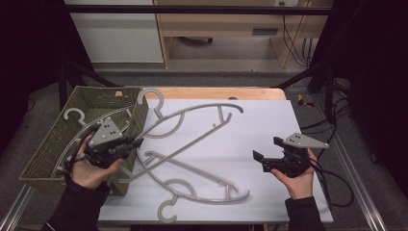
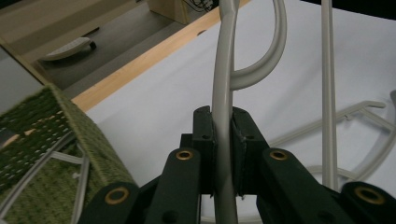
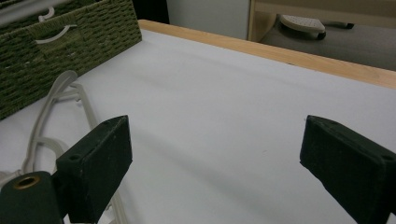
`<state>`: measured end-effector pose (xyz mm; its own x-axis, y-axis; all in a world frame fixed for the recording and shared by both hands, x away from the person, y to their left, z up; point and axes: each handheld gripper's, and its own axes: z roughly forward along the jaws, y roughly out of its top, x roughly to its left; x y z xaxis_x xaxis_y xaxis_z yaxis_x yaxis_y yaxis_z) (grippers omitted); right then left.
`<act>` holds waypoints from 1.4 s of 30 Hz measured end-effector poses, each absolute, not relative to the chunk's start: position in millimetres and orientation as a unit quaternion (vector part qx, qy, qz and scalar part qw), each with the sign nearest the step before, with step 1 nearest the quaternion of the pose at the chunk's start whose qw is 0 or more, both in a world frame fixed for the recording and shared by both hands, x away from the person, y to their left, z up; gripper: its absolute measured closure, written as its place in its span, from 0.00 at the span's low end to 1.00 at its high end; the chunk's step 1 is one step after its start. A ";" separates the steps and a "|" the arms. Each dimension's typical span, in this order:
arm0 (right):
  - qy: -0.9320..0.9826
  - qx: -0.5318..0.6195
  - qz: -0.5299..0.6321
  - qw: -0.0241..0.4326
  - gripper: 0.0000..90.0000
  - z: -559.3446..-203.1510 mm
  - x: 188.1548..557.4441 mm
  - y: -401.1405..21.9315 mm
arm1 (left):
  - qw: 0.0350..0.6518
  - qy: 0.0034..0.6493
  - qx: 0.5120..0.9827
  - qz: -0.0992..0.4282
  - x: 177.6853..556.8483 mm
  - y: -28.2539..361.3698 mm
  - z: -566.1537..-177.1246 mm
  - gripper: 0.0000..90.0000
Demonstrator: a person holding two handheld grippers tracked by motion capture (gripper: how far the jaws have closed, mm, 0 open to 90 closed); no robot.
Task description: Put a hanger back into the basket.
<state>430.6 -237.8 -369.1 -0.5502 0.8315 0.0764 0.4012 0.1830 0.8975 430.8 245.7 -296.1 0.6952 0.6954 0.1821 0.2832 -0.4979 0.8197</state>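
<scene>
- Grey plastic clothes hanger [image 2: 223,70] clamped between the left gripper [image 2: 223,140] fingers, beside the green woven basket [image 1: 48,144].
- Right gripper [image 3: 215,154] fingers spread wide, empty, above the white worktop [image 1: 260,125].

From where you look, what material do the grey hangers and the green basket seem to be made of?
The hangers look like moulded plastic with a matt, pale grey finish: smooth, thin, one-piece curves. The basket looks woven, perhaps from paper cord or grass dyed olive green: the right gripper view shows rows of plaited strands; the exact fibre is unclear.

green woven basket [image 1: 50,144] at table's left, second grey hanger [image 1: 202,190] on white mat [image 1: 260,125]
</scene>
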 end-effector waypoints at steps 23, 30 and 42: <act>0.730 0.426 0.483 0.228 0.07 -369.9 430.7 -241.1 | 0.369 0.381 0.788 0.312 484.4 358.2 -274.4 0.91; 0.730 0.430 0.479 0.229 0.07 -370.8 431.6 -239.7 | 0.360 0.408 0.777 0.316 488.8 391.8 -289.6 0.91; 0.732 0.431 0.476 0.228 0.07 -371.4 432.8 -239.4 | 0.334 0.454 0.760 0.322 490.4 442.6 -314.8 0.91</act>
<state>432.8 -239.4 -371.4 -0.5238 0.8484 0.0762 0.4139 0.1753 0.8933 490.4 442.6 -314.8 0.3790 0.9062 0.1872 0.4762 -0.3645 0.8003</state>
